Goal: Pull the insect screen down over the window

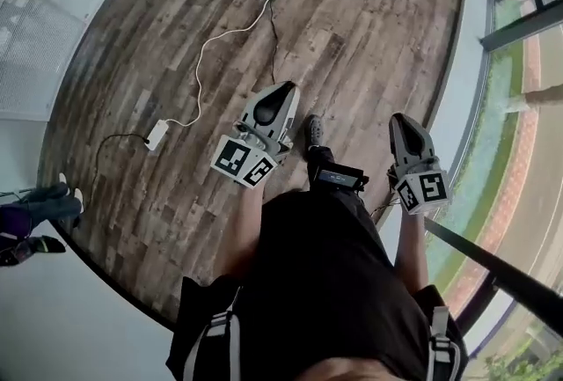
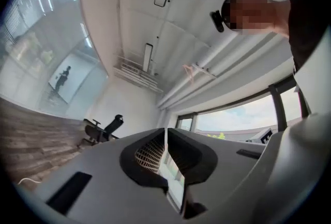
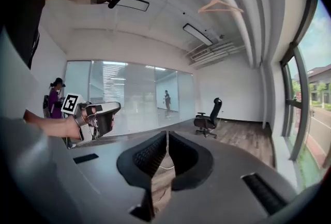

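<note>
The window [image 1: 519, 98] runs along the right side of the head view, and a dark rail [image 1: 493, 265] crosses in front of it by my right forearm. I cannot make out an insect screen in any view. My left gripper [image 1: 283, 91] hangs low in front of my body over the wooden floor, shut with nothing in it [image 2: 165, 131]. My right gripper [image 1: 400, 118] hangs beside the window, also shut and empty [image 3: 166, 134]. The right gripper view shows the left gripper [image 3: 98, 114] held in a hand. The window also shows in both gripper views [image 2: 243, 114] [image 3: 305, 88].
A white cable [image 1: 224, 34] and a power adapter [image 1: 157, 135] lie on the wooden floor [image 1: 352, 18]. A black office chair [image 3: 208, 119] stands near the far wall. A person in purple [image 3: 54, 96] stands at the left by a glass partition [image 3: 129, 99]. A hanger [image 3: 220, 5] hangs from ceiling pipes.
</note>
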The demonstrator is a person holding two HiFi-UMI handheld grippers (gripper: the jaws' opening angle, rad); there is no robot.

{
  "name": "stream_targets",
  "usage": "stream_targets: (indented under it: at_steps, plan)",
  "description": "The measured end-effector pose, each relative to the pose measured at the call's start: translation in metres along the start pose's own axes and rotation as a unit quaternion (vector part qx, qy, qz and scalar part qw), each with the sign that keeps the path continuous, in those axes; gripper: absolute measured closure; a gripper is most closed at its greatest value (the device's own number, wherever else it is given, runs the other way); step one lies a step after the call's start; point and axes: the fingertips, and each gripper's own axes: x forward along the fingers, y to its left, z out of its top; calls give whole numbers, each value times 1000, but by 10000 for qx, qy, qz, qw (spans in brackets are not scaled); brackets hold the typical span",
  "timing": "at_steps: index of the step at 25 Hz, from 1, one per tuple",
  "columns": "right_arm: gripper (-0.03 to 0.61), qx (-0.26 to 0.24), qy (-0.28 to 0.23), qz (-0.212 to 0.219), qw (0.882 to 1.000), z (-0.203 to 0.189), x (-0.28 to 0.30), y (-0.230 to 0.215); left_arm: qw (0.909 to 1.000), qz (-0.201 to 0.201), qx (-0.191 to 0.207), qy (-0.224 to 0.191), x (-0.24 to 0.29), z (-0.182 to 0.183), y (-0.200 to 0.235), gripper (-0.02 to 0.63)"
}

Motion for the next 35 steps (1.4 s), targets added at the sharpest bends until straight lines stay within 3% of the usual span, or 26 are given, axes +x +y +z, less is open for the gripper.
stream_targets:
  at_steps: [4, 6, 9, 13, 17, 21, 23, 25, 28, 29, 31, 34, 35]
  plan:
    - [557, 158, -150, 727, 9971, 21, 94, -29, 9974, 671, 13, -256, 29, 32, 67, 592]
    - [557, 208, -268, 1065, 9937, 46, 141, -51, 9966, 786, 15, -244, 65, 50, 91, 592]
    - [557, 294, -488, 1523, 9867, 74, 193, -62, 9959, 830, 327, -158, 95, 77, 108, 592]
    - [557, 475, -336, 1872, 9806, 59, 228, -59, 9933, 1027, 527, -61, 93, 73, 114, 592]
    - [557, 410, -183, 2321, 9717, 77, 298, -57, 9887, 1408, 500, -108, 110, 85, 162, 592]
    - [557, 169, -218, 2340, 9718, 88, 331, -46, 9892, 1356, 520, -177, 122, 98, 198, 592]
    - [557, 153, -252, 2114, 9769, 85, 337, -46, 9935, 1016, 490, -140, 136, 97, 210, 592]
    - [557, 190, -289, 1702, 9848, 83, 346, -57, 9982, 432, 418, -17, 166, 91, 221, 592]
    - [557, 358, -406, 577, 9969, 89, 369, -95, 9956, -839, 106, 395, 248, 75, 252, 592]
    - [557, 448, -420, 67, 9981, 86, 371, -112, 9883, -1386, -6, 638, 276, 65, 256, 592]
    - [557, 658, -328, -892, 9933, 68, 362, -146, 9653, -2353, -154, 1120, 310, 39, 245, 592]
    - [557, 1276, -332, -1984, 9712, 43, 340, -179, 9326, -3226, -330, 1584, 328, 1, 227, 592]
    - [557, 1524, -440, -2298, 9602, 37, 327, -179, 9177, -3546, -467, 1728, 332, -11, 218, 592]
